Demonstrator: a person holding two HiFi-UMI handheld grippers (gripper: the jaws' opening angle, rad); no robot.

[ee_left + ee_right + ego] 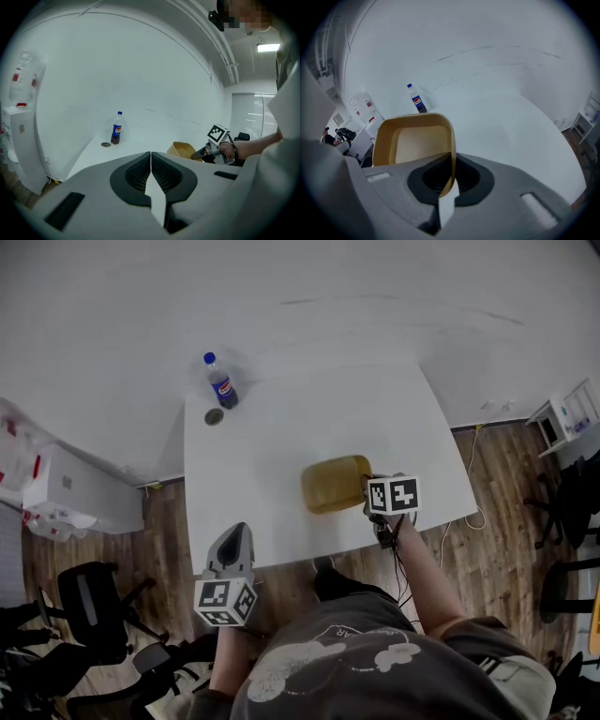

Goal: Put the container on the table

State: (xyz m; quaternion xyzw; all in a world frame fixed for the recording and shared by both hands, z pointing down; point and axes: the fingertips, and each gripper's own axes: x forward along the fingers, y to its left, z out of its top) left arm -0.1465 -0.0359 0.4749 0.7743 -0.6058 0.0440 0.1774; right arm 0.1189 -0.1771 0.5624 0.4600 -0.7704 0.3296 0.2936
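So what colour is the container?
The container is a plain tan-yellow; it shows best in the right gripper view.

The bottle (221, 381) carries a label too small to read

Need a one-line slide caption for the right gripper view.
Right gripper clamped on the rim of an empty tan container, with a bottle standing beyond on the white table.

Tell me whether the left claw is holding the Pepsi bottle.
No, the left claw is shut on nothing, and the Pepsi bottle stands alone at the far corner of the white table.
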